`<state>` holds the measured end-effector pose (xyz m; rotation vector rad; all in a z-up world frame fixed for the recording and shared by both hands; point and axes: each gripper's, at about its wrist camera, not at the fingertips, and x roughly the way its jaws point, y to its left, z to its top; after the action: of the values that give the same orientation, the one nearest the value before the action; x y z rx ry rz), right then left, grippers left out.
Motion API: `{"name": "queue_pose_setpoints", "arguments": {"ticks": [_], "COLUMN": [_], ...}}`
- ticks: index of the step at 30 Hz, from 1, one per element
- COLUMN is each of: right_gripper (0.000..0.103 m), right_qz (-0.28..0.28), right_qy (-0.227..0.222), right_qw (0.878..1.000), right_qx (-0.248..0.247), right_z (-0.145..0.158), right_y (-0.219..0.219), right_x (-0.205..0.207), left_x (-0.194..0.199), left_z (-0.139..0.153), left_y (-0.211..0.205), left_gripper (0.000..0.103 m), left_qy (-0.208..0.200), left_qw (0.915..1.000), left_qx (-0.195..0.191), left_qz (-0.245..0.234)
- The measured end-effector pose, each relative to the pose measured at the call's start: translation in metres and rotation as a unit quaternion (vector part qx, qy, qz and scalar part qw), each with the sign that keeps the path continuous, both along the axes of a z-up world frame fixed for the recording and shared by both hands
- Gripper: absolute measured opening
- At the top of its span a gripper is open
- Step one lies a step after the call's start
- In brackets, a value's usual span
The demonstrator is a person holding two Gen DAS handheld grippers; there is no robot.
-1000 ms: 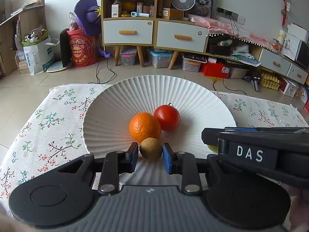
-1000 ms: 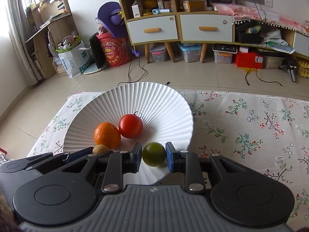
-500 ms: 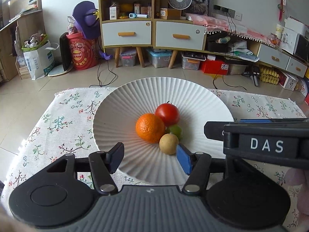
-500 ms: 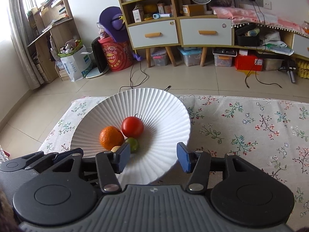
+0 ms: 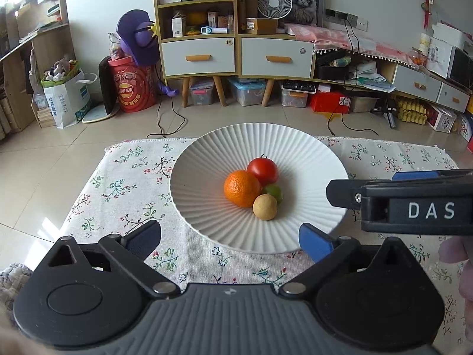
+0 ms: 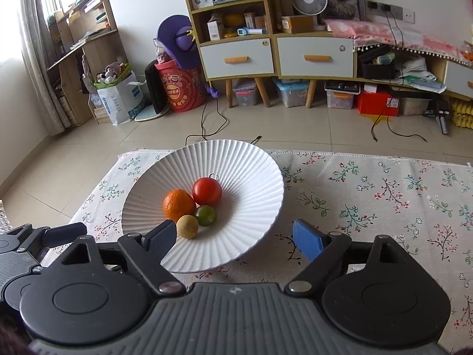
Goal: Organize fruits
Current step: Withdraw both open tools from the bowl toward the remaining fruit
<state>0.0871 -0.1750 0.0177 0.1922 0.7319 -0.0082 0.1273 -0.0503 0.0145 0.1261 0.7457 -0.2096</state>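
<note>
A white ribbed plate (image 5: 310, 153) (image 6: 254, 168) on a floral tablecloth holds an orange (image 5: 241, 188) (image 6: 178, 204), a red tomato (image 5: 262, 170) (image 6: 207, 191), a green lime (image 5: 273, 190) (image 6: 206, 215) and a small tan round fruit (image 5: 265, 206) (image 6: 187, 226), all touching in a cluster. My left gripper (image 5: 229, 241) hangs over the plate's near rim, jaws still opening, nothing between them. My right gripper (image 6: 235, 238) sits near the plate's near right rim, jaws opening and empty. The right gripper's body (image 5: 414, 201) shows at the right of the left wrist view.
The floral tablecloth (image 6: 369, 195) covers the low table, with bare cloth to the plate's right. Beyond the far edge lie a tiled floor (image 5: 88, 148), cables, a cabinet with drawers (image 5: 236, 56), a red drum (image 5: 136, 88) and storage boxes.
Both grippers went from shut to wide open and drew back and up. The tan fruit and the lime were let go and now rest in the plate beside the orange and tomato.
</note>
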Motion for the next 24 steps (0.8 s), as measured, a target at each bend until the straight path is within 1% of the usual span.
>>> {"name": "queue_pose_setpoints", "arguments": {"ticks": [2,6,14,21,24], "right_gripper": [0.094,0.098,0.099,0.099,0.1], "right_qz": [-0.003,-0.009,0.004,0.037,0.051], "right_qy": [0.0,-0.003,0.002,0.013,0.017], "right_qw": [1.0,1.0,1.0,0.999,0.998], "right_qx": [0.001,0.001,-0.014,-0.025,-0.033], "right_z": [0.001,0.002,0.002,-0.003,-0.006], "right_y": [-0.002,-0.004,-0.005,0.003,0.009], "right_x": [-0.002,-0.009,-0.023,-0.034,-0.04], "left_x": [-0.003,-0.009,-0.026,-0.038,-0.044], "left_z": [0.001,0.003,0.003,-0.002,-0.004], "left_y": [0.001,0.004,0.015,0.029,0.035], "left_gripper": [0.101,0.101,0.101,0.101,0.101], "left_qy": [0.001,0.003,0.01,0.025,0.025], "left_qw": [1.0,0.9999,0.9992,0.9985,0.9981], "left_qx": [0.005,0.015,0.03,0.04,0.046], "left_qz": [-0.001,-0.007,-0.025,-0.029,-0.033]}}
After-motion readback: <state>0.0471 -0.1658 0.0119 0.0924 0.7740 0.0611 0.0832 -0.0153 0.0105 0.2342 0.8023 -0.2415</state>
